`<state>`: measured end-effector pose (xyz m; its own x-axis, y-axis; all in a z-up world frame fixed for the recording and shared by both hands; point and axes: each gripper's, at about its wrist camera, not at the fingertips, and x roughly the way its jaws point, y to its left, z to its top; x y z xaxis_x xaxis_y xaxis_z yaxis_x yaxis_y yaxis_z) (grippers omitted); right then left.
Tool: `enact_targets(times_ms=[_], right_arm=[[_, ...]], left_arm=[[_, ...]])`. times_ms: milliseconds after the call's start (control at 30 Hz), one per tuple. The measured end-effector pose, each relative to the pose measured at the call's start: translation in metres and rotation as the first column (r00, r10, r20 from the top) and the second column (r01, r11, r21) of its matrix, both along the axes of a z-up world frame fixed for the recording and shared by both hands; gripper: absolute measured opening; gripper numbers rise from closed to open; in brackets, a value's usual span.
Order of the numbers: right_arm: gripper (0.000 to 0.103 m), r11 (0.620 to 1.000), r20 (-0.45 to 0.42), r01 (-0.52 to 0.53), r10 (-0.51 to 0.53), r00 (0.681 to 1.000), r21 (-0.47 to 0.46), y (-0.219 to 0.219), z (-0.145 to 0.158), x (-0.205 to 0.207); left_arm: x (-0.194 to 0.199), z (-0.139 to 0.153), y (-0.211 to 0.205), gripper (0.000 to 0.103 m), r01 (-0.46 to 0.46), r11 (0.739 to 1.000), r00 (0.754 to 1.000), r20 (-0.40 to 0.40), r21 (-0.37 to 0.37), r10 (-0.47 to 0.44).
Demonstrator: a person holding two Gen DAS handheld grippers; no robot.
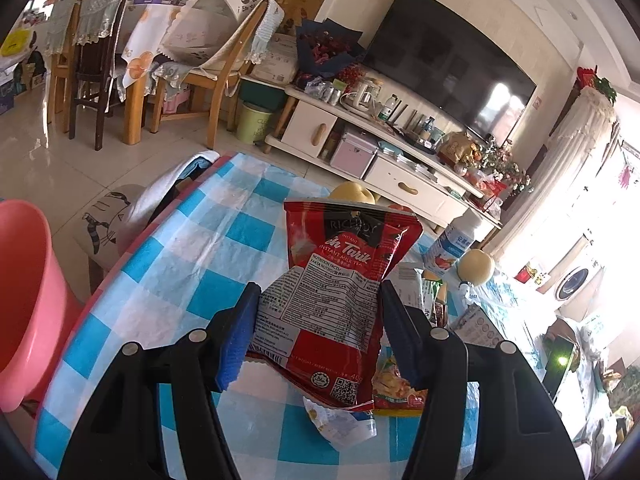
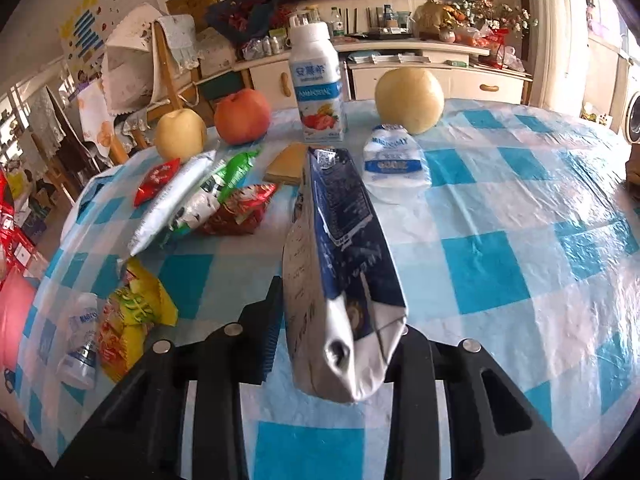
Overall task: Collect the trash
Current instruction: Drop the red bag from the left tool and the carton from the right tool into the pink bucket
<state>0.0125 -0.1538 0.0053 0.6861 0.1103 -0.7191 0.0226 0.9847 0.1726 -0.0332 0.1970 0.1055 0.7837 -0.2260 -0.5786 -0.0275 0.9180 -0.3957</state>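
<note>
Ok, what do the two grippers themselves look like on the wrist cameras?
Both are alike. The left gripper has glossy black plastic fingers, each with round silver screw heads, and blue ribbed pads on the inner faces. The right gripper has the same black body, silver screws and dark ribbed pads. No cables, markings, hands or sleeves show.

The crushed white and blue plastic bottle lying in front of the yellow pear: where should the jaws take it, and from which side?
Probably across the flattened middle of the crushed bottle, coming from above. It lies flat on the checked tablecloth, so the body is low and wide, and only its two long edges offer themselves. The pear stands just behind it, so keep to the near end.
</note>
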Motion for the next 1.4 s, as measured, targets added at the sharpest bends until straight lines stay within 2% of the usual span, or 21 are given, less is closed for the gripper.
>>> enact_targets(times_ms=[200, 367, 533, 700, 800, 867, 933, 967, 1000, 1167, 1233, 1300, 1333, 1400], right_arm=[[0.034, 1.0, 0.031, -0.002, 0.002, 1.0, 0.017, -0.001, 0.011, -0.01], [0.034, 0.998, 0.099, -0.05, 0.046, 0.994, 0.039, 0.015, 0.043, -0.02], [0.034, 0.983, 0.168, -0.176, 0.166, 0.972, 0.047, 0.06, 0.082, -0.03], [0.034, 0.932, 0.203, -0.358, 0.341, 0.918, 0.056, 0.133, 0.112, -0.036], [0.034, 0.875, 0.21, -0.482, 0.461, 0.862, 0.055, 0.189, 0.125, -0.041], [0.034, 0.822, 0.209, -0.566, 0.544, 0.812, 0.06, 0.232, 0.131, -0.043], [0.034, 0.773, 0.205, -0.631, 0.609, 0.767, 0.065, 0.27, 0.134, -0.044], [0.034, 0.752, 0.202, -0.656, 0.634, 0.747, 0.064, 0.287, 0.134, -0.044], [0.034, 0.72, 0.195, -0.691, 0.671, 0.716, 0.062, 0.311, 0.134, -0.044], [0.035, 0.629, 0.13, -0.775, 0.764, 0.632, 0.07, 0.395, 0.117, -0.036], [0.035, 0.614, 0.104, -0.786, 0.779, 0.618, 0.072, 0.419, 0.107, -0.033], [0.039, 0.597, 0.073, -0.797, 0.794, 0.603, 0.087, 0.437, 0.095, -0.027], [0.05, 0.608, 0.062, -0.788, 0.786, 0.615, 0.094, 0.439, 0.09, -0.025], [0.064, 0.629, 0.061, -0.768, 0.767, 0.638, 0.119, 0.436, 0.086, -0.021]], left_arm=[[-0.002, 0.002, 0.004, 0.061, -0.011, 1.0, 1.0, 0.006, 0.003, 0.011], [-0.004, 0.005, 0.013, 0.061, -0.043, 0.999, 0.999, 0.012, -0.001, 0.043], [-0.01, 0.014, 0.033, 0.061, -0.114, 0.993, 0.993, 0.03, 0.015, 0.114], [-0.02, 0.022, 0.075, 0.061, -0.241, 0.97, 0.97, 0.04, 0.014, 0.241], [-0.032, 0.024, 0.114, 0.061, -0.373, 0.928, 0.928, 0.034, 0.026, 0.372], [-0.039, 0.024, 0.137, 0.061, -0.443, 0.896, 0.896, 0.021, 0.026, 0.443], [-0.049, 0.022, 0.166, 0.061, -0.53, 0.847, 0.848, -0.005, 0.025, 0.531], [-0.053, 0.021, 0.175, 0.061, -0.554, 0.832, 0.832, -0.013, 0.022, 0.554], [-0.06, 0.018, 0.19, 0.061, -0.594, 0.804, 0.804, -0.03, 0.013, 0.594], [-0.078, 0.001, 0.241, 0.061, -0.699, 0.715, 0.712, -0.119, -0.025, 0.692], [-0.08, -0.006, 0.256, 0.061, -0.721, 0.692, 0.687, -0.154, -0.027, 0.71], [-0.079, -0.012, 0.265, 0.062, -0.732, 0.681, 0.672, -0.177, -0.015, 0.719], [-0.084, -0.014, 0.267, 0.062, -0.733, 0.68, 0.67, -0.181, -0.009, 0.72], [-0.083, -0.013, 0.269, 0.062, -0.741, 0.672, 0.66, -0.175, 0.009, 0.73]])
